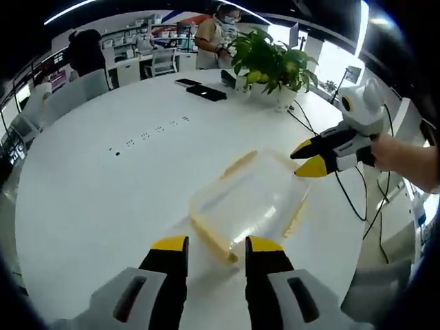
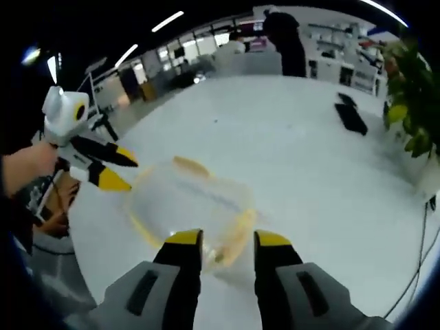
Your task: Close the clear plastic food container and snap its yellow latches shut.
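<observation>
A clear plastic food container (image 1: 249, 201) with yellow latches along its edges lies on the round white table (image 1: 103, 192). My left gripper (image 1: 216, 246) is open just short of its near yellow latch (image 1: 214, 240), touching nothing. My right gripper (image 1: 308, 157) comes in from the right, open, at the container's far corner. In the right gripper view the same container (image 2: 185, 203) sits just beyond my right gripper (image 2: 228, 240), whose jaws stand apart with nothing between them. My left gripper (image 2: 117, 168) shows at the left, held by a hand, open beside the container.
A potted green plant (image 1: 271, 62) stands at the table's far side, with dark phones (image 1: 206, 91) lying near it. Cables (image 1: 357, 199) trail over the right edge. People sit and stand beyond the table. Bare tabletop spreads to the left.
</observation>
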{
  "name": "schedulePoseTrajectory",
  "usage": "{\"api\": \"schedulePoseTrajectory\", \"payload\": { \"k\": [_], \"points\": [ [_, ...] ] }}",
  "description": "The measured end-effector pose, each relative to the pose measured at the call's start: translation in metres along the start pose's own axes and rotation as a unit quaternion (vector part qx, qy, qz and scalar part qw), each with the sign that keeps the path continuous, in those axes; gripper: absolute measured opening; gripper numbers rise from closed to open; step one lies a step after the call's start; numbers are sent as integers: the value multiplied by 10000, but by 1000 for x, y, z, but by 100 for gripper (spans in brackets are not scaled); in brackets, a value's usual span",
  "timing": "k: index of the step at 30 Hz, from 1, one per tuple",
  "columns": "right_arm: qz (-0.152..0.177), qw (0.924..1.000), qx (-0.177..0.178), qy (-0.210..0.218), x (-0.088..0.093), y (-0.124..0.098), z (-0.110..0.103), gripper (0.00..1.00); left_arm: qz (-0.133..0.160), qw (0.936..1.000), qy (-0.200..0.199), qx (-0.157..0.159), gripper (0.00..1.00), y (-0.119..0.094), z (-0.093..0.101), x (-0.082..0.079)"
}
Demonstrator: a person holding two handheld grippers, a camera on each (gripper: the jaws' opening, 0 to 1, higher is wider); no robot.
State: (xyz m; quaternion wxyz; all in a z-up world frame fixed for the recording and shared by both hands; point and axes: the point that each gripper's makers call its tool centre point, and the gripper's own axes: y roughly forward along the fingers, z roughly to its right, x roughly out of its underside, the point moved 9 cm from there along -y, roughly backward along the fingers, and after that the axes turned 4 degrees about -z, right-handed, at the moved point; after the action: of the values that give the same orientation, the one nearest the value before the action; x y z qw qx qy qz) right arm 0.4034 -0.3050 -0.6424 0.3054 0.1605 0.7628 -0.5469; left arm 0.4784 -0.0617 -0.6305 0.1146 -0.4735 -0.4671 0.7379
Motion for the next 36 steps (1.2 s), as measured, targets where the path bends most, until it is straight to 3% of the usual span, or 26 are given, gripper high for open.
{"api": "schedulePoseTrajectory", "payload": {
  "k": [20,27,30,36],
  "points": [
    [179,9984,-23,529,6,2,-9,27,172,9976,-674,-37,24,11,10,5],
    [300,9967,60,757,9,1,-14,29,323,9936,-1069,-163,24,13,14,7],
    [371,9955,125,860,12,0,-17,28,444,9890,-1386,-252,25,14,17,10],
    [482,9936,259,993,13,0,-20,28,623,9835,-1635,-458,25,15,23,13]
  ]
}}
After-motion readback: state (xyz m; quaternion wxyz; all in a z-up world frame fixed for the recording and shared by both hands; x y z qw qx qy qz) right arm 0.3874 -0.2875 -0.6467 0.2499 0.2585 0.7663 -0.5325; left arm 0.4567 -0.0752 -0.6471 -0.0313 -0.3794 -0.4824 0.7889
